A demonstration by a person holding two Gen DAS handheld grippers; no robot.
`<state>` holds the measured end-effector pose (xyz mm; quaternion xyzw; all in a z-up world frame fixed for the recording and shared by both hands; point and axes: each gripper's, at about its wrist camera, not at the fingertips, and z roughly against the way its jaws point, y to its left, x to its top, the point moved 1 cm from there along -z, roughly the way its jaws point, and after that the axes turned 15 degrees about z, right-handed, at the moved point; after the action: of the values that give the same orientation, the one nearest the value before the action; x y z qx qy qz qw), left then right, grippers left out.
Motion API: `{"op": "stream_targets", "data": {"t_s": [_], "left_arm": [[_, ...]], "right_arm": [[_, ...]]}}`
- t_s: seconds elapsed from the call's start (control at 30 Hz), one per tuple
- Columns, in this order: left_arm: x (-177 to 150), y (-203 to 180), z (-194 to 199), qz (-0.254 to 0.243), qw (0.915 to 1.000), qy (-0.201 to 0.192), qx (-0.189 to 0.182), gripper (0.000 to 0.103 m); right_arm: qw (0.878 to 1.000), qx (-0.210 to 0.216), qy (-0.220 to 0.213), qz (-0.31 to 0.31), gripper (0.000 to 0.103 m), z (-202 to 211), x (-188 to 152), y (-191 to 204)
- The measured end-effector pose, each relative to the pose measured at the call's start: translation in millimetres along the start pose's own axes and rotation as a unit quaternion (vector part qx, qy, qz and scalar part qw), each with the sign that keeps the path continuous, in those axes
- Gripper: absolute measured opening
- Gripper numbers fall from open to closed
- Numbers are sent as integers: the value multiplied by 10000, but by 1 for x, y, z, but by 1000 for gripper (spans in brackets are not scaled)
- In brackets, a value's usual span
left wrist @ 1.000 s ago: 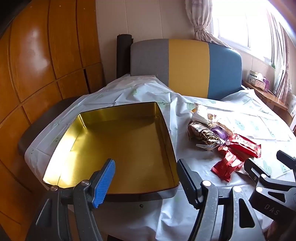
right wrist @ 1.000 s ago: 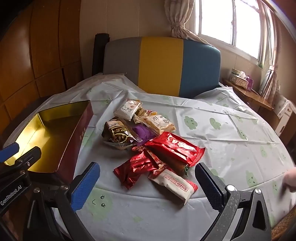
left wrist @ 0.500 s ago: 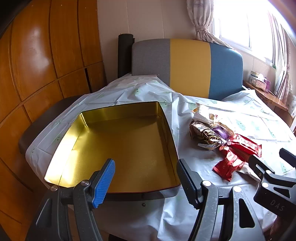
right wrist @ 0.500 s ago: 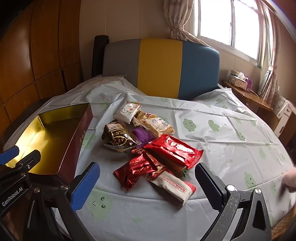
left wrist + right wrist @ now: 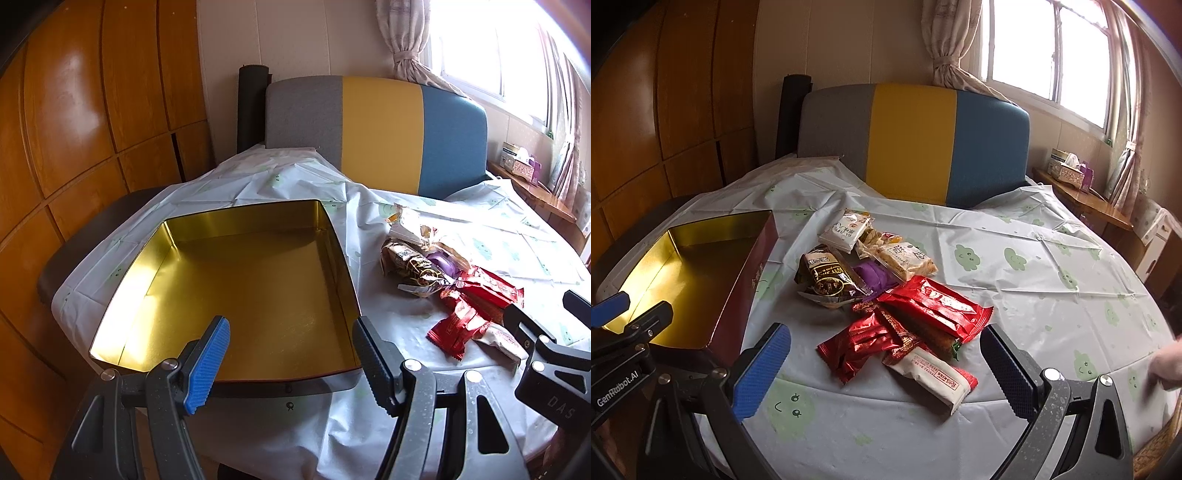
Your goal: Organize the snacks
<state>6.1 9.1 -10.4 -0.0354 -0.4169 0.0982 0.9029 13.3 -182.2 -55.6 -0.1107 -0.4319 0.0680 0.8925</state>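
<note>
A gold-lined tin box [image 5: 243, 236] [image 5: 713, 236] with dark red outer walls lies empty on the left of the table. Right of it is a heap of snack packets: red wrappers [image 5: 934, 302] [image 5: 461, 328], a white bar [image 5: 931, 376], a brown packet [image 5: 827, 273], a purple one [image 5: 875, 277] and pale packets [image 5: 849, 229]. My left gripper [image 5: 291, 350] is open over the tin's near edge, holding nothing. My right gripper [image 5: 886, 365] is open just before the white bar and red wrappers, also holding nothing; it shows at the right edge of the left wrist view [image 5: 535, 332].
A white tablecloth with green cloud prints [image 5: 1015, 258] covers the round table. A grey, yellow and blue chair back [image 5: 916, 140] stands behind it. Wooden panels [image 5: 74, 110] line the left wall. A side shelf with a tissue box [image 5: 1067, 170] sits under the window.
Both views shifted slightly: the grippers eased back and a little up, so tin and snacks sit a bit farther off. Both stay open. Nothing on the table has moved.
</note>
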Motion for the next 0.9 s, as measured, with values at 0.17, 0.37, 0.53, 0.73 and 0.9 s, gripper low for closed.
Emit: {"op": "stream_targets", "data": {"t_s": [0.17, 0.37, 0.53, 0.73, 0.9], "left_arm": [[0, 0, 0, 4, 10000, 1, 5, 70], [0, 0, 0, -1, 10000, 3, 7, 70], [0, 0, 0, -25, 10000, -4, 5, 70], [-1, 0, 2, -82, 10000, 22, 2, 70], [-1, -2, 4, -117, 9999, 25, -7, 70]], "right_arm": [[10000, -12, -29, -15, 103, 1, 0, -2], [10000, -31, -85, -17, 103, 4, 2, -4], [9999, -67, -127, 8, 103, 6, 4, -6], [9996, -164, -178, -132, 103, 8, 7, -20], [9996, -162, -165, -145, 103, 8, 6, -21]]}}
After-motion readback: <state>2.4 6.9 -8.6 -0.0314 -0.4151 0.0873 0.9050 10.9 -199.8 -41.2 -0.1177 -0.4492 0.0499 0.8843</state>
